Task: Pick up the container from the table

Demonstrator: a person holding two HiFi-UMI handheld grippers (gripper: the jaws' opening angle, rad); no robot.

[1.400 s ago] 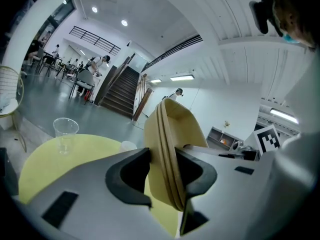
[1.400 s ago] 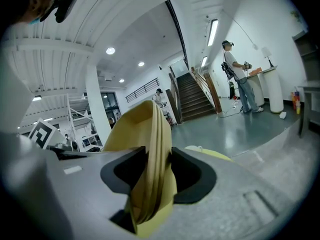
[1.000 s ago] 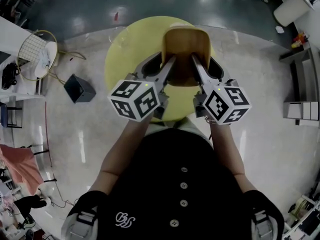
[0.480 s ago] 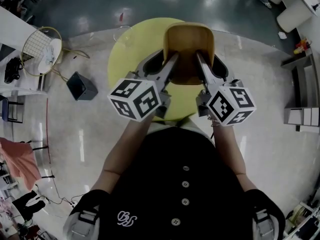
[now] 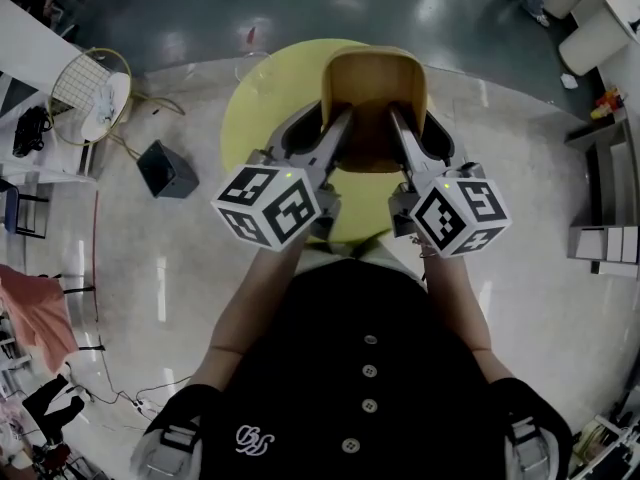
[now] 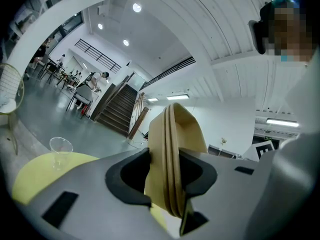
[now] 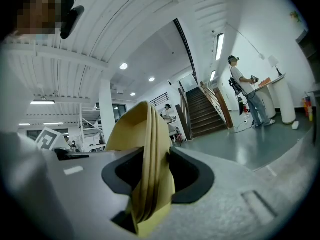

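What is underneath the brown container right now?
The round yellow table lies beneath the container. The tabletop patch directly below is covered, so anything there, or a gap, cannot be seen.

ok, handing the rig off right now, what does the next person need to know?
Left gripper: shut on the container, left rim.
Right gripper: jaws have just been closing, pressed on its right rim.
The container is held over the yellow table; a clear glass stands on that table.
Done: both grips. Left: lift clear; can't tell whether it's off the tabletop.
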